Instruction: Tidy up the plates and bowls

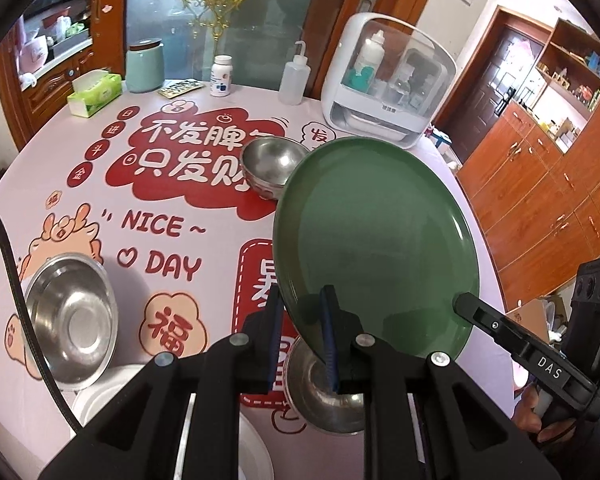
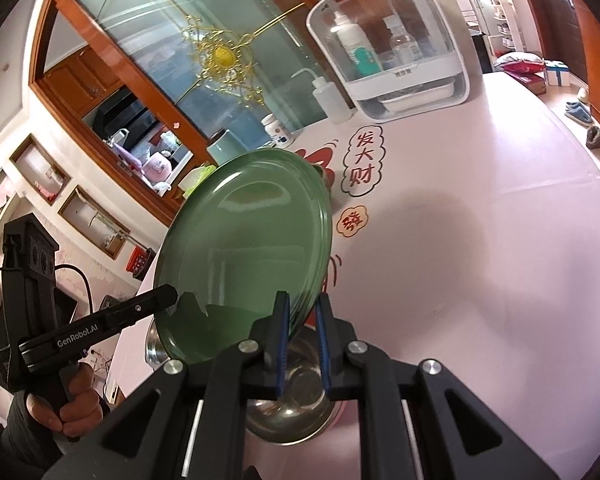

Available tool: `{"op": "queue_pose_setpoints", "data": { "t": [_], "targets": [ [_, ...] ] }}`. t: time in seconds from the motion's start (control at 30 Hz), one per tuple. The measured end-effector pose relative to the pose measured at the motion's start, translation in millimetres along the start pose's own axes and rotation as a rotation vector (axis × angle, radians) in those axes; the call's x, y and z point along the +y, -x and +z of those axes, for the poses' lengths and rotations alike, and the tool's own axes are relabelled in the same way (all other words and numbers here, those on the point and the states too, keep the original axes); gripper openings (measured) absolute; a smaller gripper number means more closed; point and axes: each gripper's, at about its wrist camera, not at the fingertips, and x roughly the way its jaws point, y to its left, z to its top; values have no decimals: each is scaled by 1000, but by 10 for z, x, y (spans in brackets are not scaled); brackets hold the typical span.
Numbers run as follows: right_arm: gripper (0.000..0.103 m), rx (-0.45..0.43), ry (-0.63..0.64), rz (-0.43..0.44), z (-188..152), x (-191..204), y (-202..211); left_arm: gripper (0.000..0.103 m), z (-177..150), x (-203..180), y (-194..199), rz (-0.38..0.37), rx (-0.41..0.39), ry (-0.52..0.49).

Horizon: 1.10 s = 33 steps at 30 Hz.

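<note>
Above the pink table (image 1: 204, 280), both tools, left (image 1: 302, 304) and right (image 2: 302, 308), clamp the tilted green plate (image 1: 376, 236)

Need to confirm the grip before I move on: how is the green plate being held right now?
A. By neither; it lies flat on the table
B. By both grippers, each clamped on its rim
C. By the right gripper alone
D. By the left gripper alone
B: the green plate hangs tilted above the table, the left gripper and right gripper each pinching its near rim.

I am seeing a glossy, smooth green plate (image 1: 376, 236) — brushed-metal bowls (image 1: 72, 320) are gleaming on a matt printed tablecloth (image 1: 204, 280); cabinets (image 1: 540, 184) are showing polished wood.
</note>
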Motion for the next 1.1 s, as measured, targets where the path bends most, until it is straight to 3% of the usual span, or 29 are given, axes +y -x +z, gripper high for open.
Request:
{"op": "queue_pose_setpoints", "data": {
  "t": [0.53,1.1],
  "targets": [
    [12,58,73,35,-321,369,68,15,-438,280,454,22,-28,56],
    [14,172,112,71,-689,708,-115,15,-863,643,780,61,-16,103]
  ]
}}
